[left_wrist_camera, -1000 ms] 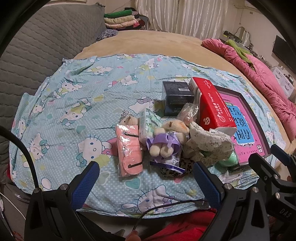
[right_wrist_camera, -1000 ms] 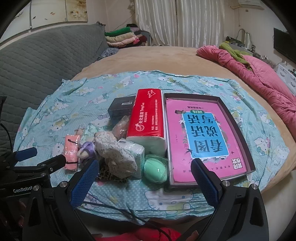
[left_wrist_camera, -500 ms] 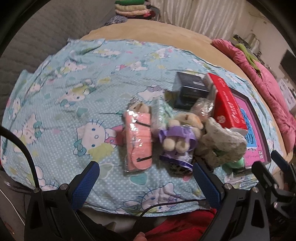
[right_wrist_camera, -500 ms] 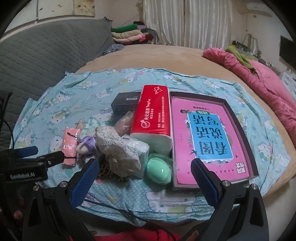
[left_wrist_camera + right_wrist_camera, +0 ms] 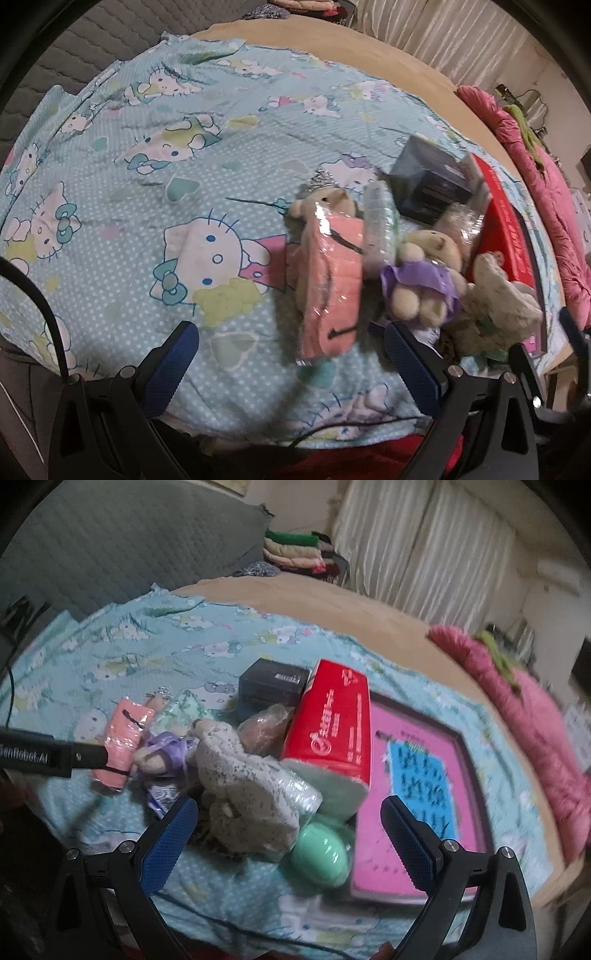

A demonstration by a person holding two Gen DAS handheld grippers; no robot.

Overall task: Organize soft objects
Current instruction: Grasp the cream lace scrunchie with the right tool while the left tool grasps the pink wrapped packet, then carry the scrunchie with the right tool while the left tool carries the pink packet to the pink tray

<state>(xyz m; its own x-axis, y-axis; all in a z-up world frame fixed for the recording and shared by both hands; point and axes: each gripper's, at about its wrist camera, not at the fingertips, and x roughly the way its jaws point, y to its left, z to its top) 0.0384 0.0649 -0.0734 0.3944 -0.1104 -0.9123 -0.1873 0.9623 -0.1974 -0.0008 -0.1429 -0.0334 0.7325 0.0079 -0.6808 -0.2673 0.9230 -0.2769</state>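
The left claw point(image 5: 290, 354) is wide open and holds nothing; its 2 blue pads hang just above the near edge of a light blue cartoon-cat sheet point(image 5: 155, 192) that is spread over a bed point(image 5: 332, 48). Between the pads, a little further away, lies a pink wrapped bundle point(image 5: 330, 284) in clear plastic, with a small crowned plush bear point(image 5: 325, 197) partly under its far end. Just to the right of the bundle sits a plush bear in a purple dress point(image 5: 424, 280), and beside that a grey speckled soft toy point(image 5: 495, 302). The right claw point(image 5: 290, 834) is also wide open and empty, and it hovers over the near side of the same pile. In its view the grey speckled soft toy point(image 5: 243, 782) is directly ahead, touching a green egg-shaped object point(image 5: 321, 856) on its right. Behind them a red tissue pack point(image 5: 332, 720) lies beside a black box point(image 5: 271, 686), and a small clear bag point(image 5: 264, 725) is pressed between them. A pink flat box point(image 5: 421, 794) lies on the right, next to the red pack. A pink quilt point(image 5: 524, 716) is bunched along the far right edge of the bed. Both views are a little blurred.
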